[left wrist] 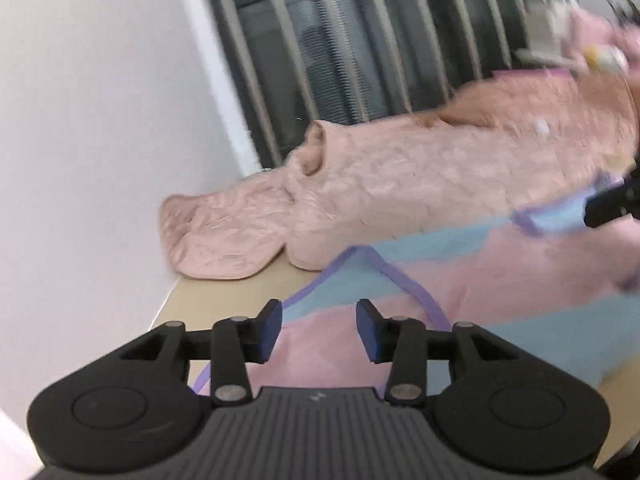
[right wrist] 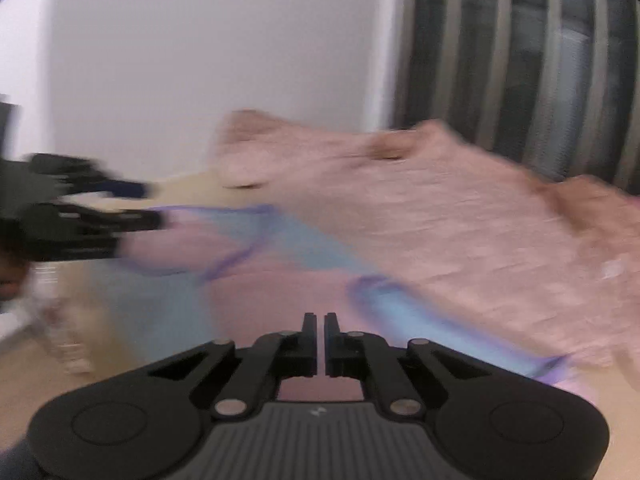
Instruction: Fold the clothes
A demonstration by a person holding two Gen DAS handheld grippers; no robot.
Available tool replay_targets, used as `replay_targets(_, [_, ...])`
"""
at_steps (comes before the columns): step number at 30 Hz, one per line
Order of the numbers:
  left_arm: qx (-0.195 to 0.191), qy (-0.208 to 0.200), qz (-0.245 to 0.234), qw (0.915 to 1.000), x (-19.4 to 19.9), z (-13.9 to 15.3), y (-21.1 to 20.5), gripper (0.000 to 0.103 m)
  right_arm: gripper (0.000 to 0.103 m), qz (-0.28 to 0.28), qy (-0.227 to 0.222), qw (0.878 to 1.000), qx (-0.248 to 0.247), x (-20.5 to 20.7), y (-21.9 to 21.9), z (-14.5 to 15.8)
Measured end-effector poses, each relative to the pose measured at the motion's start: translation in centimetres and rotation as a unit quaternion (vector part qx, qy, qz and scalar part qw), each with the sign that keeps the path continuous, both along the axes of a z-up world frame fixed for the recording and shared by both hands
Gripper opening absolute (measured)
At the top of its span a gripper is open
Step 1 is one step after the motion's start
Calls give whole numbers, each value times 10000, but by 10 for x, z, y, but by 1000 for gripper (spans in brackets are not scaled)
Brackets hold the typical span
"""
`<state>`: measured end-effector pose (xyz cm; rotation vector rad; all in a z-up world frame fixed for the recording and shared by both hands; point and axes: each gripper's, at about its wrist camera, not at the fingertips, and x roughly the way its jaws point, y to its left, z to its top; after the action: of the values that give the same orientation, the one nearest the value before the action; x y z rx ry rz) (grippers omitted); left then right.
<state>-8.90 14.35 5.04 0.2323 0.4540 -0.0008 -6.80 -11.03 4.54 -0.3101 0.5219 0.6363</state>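
Left gripper [left wrist: 319, 330] hovers wide open, empty, over the striped top's [left wrist: 500, 280] near-left edge, apparently ready to pinch. Right gripper [right wrist: 319, 334], pinched nearly closed, seems to grip its right edge; blur hides contact. Peach garment [left wrist: 400, 184] lies behind.

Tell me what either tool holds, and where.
Left tool: open, holding nothing. Right tool: shut over the pink-and-blue striped garment; blur hides any pinch.

Both wrist views — low, facing clothes [left wrist: 400, 184].
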Motion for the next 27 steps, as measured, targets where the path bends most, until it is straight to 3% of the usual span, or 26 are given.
replay_targets(1, [-314,-12,-30,9995,-6,3,10,54,9,83,-76,9999,61,-6,-6,5])
replay_targets(2, [-690,37,-130,9975,-15,5,22,59,22,273,-38,9995,159,-14,-14,7])
replay_targets(3, [-1007,107,-292,9944,-25,5,32,62,41,463,77,9987,205,-21,-21,8])
replay_targets(4, [-1217,174,-482,9912,-34,3,41,64,45,663,239,9972,247,-30,-29,5])
replay_targets(6, [-1137,303,-726,9904,-46,-5,46,76,45,854,569,9943,302,-46,-40,-5])
replay_targets(9, [-774,461,-720,9933,-44,-17,42,76,45,818,888,9922,304,-56,-48,-21])
replay_targets(11, [-857,602,-784,9914,-35,-22,39,75,40,660,967,9927,272,-54,-49,-29])
replay_targets(12, [-894,710,-854,9898,-31,-24,37,71,20,585,1029,9926,280,-52,-48,-31])
replay_targets(13, [-935,820,-947,9877,-26,-26,36,61,10,552,1096,9919,338,-51,-48,-33])
replay_targets(14, [-990,942,-1137,9841,-25,-29,37,18,4,523,1125,9914,405,-52,-49,-33])
replay_targets(15, [-1053,1047,-1301,9803,-23,-31,38,3,4,483,1102,9917,449,-52,-49,-32])
replay_targets(16, [-1149,1087,-1358,9780,-22,-32,40,0,3,483,1061,9921,458,-53,-49,-31])
replay_targets(19, [-1296,1007,-1415,9762,-26,-31,43,0,2,564,929,9924,569,-54,-53,-22])
replay_targets(23, [-1453,702,-1155,9801,-23,-21,51,0,1,598,748,9934,635,-38,-52,-9])
replay_targets(25, [-1405,754,-1019,9819,-14,-20,53,0,1,584,597,9950,554,-27,-48,-4])
replay_targets(26, [-1351,814,-993,9825,-10,-20,53,7,1,585,527,9956,517,-24,-46,-1])
replay_targets(27, [-1348,885,-1039,9814,-6,-19,53,31,1,586,491,9959,492,-21,-45,1])
